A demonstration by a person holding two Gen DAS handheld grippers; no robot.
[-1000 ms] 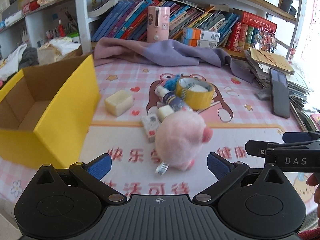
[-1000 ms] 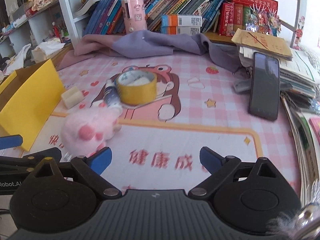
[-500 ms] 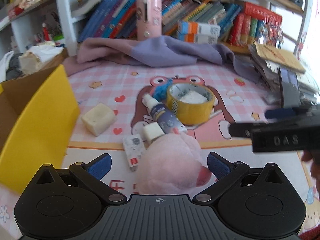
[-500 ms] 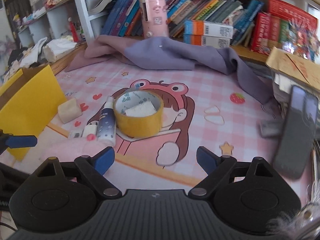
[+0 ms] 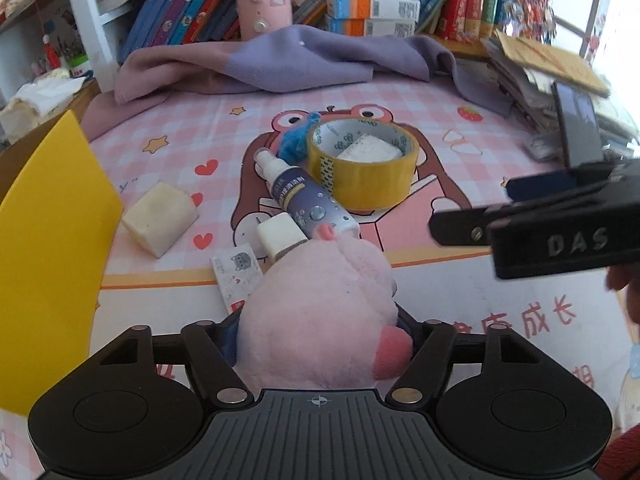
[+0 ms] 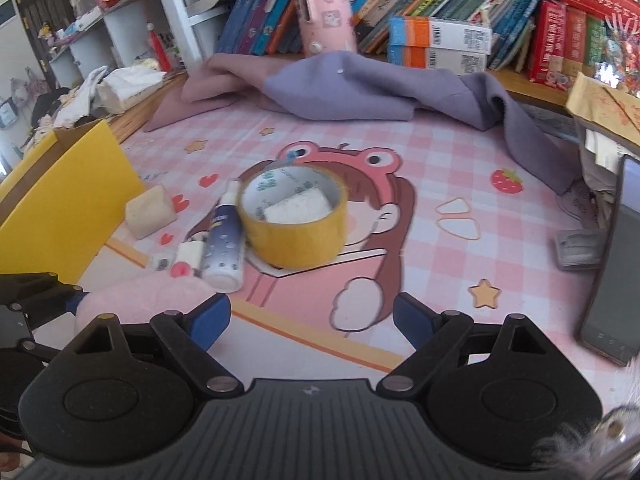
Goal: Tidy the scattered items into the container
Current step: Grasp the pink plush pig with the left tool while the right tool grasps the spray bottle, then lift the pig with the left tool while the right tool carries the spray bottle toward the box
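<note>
A pink plush toy (image 5: 320,312) lies on the pink mat between the fingers of my left gripper (image 5: 320,332). Its jaws are closing, and the blue pads press into the toy's sides. Beyond it lie a small printed packet (image 5: 236,272), a white cube (image 5: 280,236), a spray bottle (image 5: 304,200), a blue tuft (image 5: 296,144) and a cream block (image 5: 160,220). A yellow tape roll (image 6: 294,220) rings a white block. My right gripper (image 6: 312,320) stands open, short of the roll, with nothing between its fingers. The yellow box (image 5: 52,220) stands at the left.
A purple cloth (image 6: 360,88) is bunched at the back of the mat below a shelf of books. A dark phone (image 6: 616,256) leans on a stack of papers at the right. The right gripper's finger (image 5: 560,216) reaches in right of the tape roll.
My left gripper moved forward over the plush toy and its jaws came in against it. My right gripper advanced toward the tape roll, which now sits nearer and more central.
</note>
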